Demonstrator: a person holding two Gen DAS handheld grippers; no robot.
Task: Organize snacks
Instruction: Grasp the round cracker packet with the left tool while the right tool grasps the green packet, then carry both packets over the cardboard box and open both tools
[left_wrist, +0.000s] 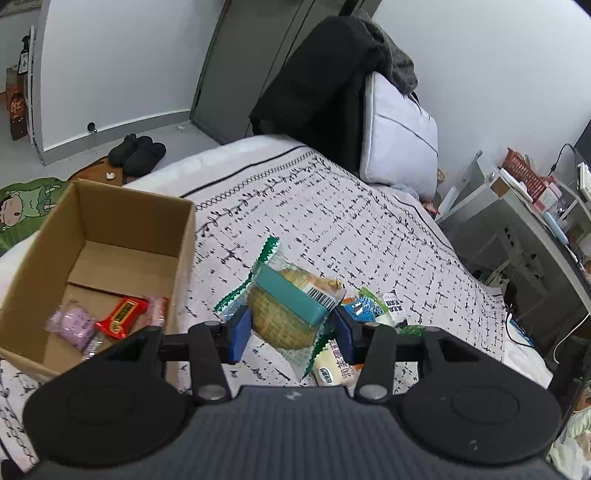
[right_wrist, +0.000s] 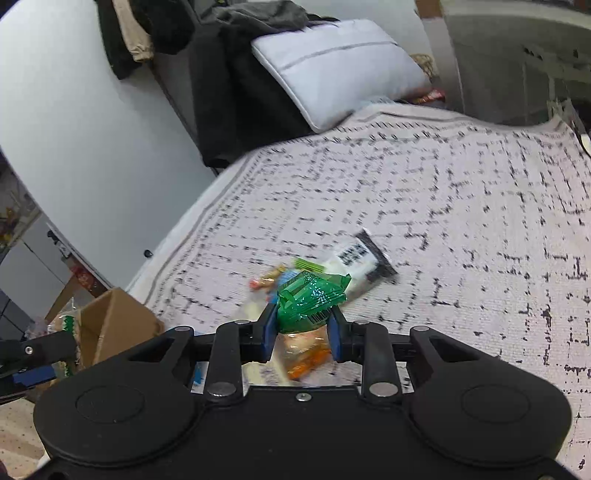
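My left gripper (left_wrist: 290, 332) had its blue pads clamped on a large clear-wrapped round pastry with a teal label and green zigzag edges (left_wrist: 291, 302), held just above the patterned white bedspread (left_wrist: 332, 206). My right gripper (right_wrist: 301, 334) was closed on a shiny crumpled green foil packet (right_wrist: 310, 299), also lifted off the bed.

Just right of the pastry lay a small heap of loose snacks: a blue-and-white sachet (left_wrist: 364, 308), a white packet with black print (left_wrist: 393, 306) and a pale yellow pouch (left_wrist: 334, 365) near my fingers.

To the left stood an open brown cardboard box (left_wrist: 125, 218), touching the bedspread; inside it lay a lilac wrapped sweet (left_wrist: 74, 325), a red-and-gold bar (left_wrist: 123, 317) and a pink wrapper (left_wrist: 159, 308).

At the far end, a white pillow (left_wrist: 399, 133) leaned beside dark clothing (left_wrist: 317, 81).
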